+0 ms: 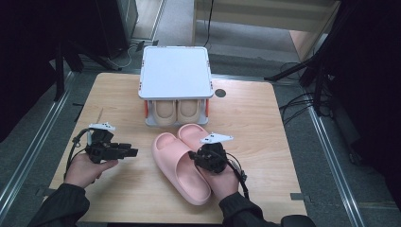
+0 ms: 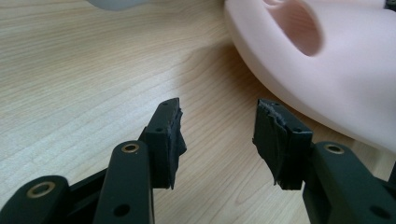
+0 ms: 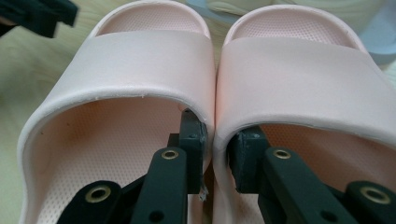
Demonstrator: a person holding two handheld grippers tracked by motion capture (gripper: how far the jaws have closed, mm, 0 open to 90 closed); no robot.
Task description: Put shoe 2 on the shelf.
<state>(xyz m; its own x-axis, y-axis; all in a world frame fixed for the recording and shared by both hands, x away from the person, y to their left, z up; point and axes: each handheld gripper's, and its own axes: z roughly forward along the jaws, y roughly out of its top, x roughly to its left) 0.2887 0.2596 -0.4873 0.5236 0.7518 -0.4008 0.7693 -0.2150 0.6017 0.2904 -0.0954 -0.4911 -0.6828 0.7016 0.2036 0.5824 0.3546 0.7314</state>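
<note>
Two pink slippers lie side by side on the wooden table, the left one and the right one. My right gripper has one jaw inside each slipper and is shut on their two touching inner walls. My left gripper stands open just left of the slippers, low over the table, with nothing between its jaws. The side of a pink slipper lies close ahead of it on the right.
A small shoe rack with a white top stands at the back middle of the table. A pair of beige slippers sits on its lower shelf. A dark round hole is right of the rack.
</note>
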